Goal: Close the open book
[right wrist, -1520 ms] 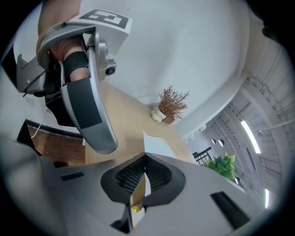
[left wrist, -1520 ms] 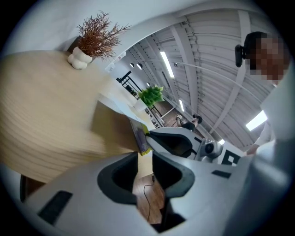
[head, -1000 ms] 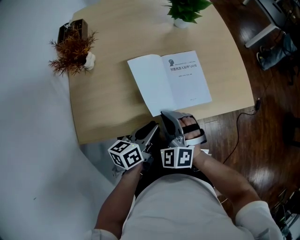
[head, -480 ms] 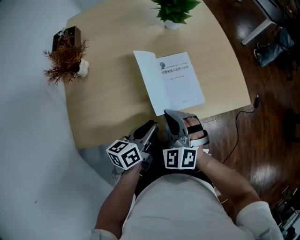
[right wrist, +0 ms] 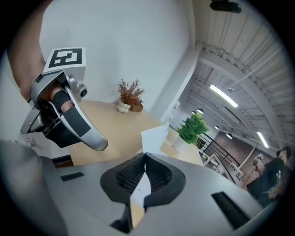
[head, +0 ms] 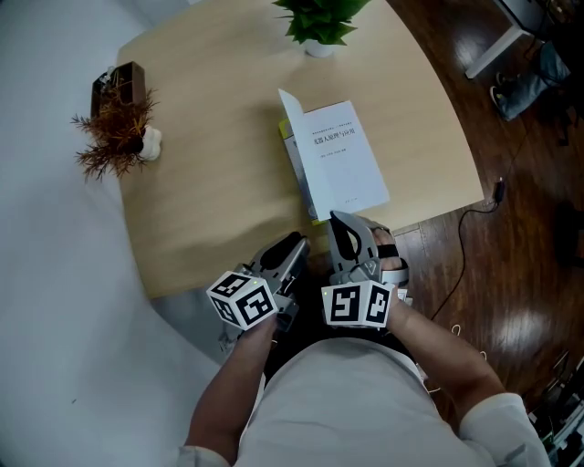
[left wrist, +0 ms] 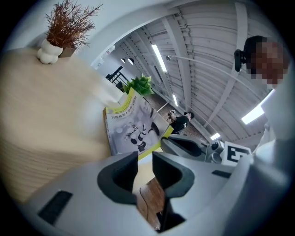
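Right gripper (head: 338,221), low in the centre of the head view, has its jaws pressed together on the near edge of the book (head: 339,155), with a white sliver of paper showing between them in its own view. That pinch looks to be what keeps the front cover (head: 290,117) standing on edge above the spine instead of lying flat. Just to its left, the left gripper (head: 292,246) hangs at the table's near edge with its jaws a little apart and nothing between them, apparently kept aside so the cover has room to swing. The book lies mid-frame, close to the near right edge of the pale wooden table (head: 210,137), its printed title page face up and the cover raised along its left side. The left gripper view catches the cover's grey and yellow outer face tilted toward the camera. By this reading the closing is about half done: the cover has yet to be carried over to the right and laid on the title page. Farther back, a green plant (head: 318,23) in a white pot stands at top centre. A bunch of dried brown stems (head: 114,128) sits at upper left. Both are well apart from the book and out of the cover's path.
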